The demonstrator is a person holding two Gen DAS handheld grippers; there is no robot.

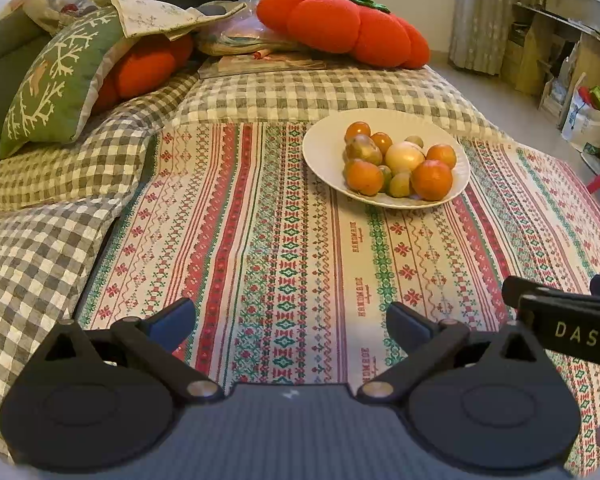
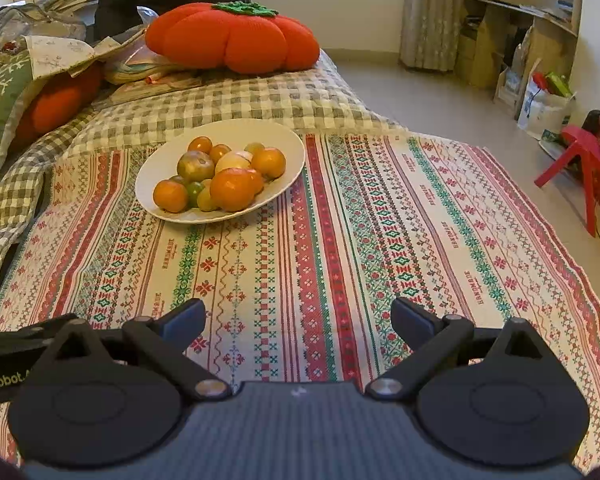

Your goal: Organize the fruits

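A white plate (image 1: 324, 152) holds several fruits: orange ones (image 1: 431, 179), greenish ones and a pale yellow one (image 1: 404, 157). It sits on a striped patterned cloth (image 1: 260, 248). The plate also shows in the right wrist view (image 2: 156, 184), with the fruits (image 2: 231, 189) piled in it. My left gripper (image 1: 291, 325) is open and empty, hovering over the cloth well short of the plate. My right gripper (image 2: 298, 322) is open and empty, also over the cloth, to the right of the plate. The right gripper's body (image 1: 568, 324) shows at the left view's right edge.
A checked blanket (image 1: 300, 92) lies beyond the cloth. A large red pumpkin cushion (image 1: 340, 26) and a green cushion (image 1: 56, 84) sit at the back. A red plastic chair (image 2: 584, 160) and shelves (image 2: 520, 40) stand on the floor to the right.
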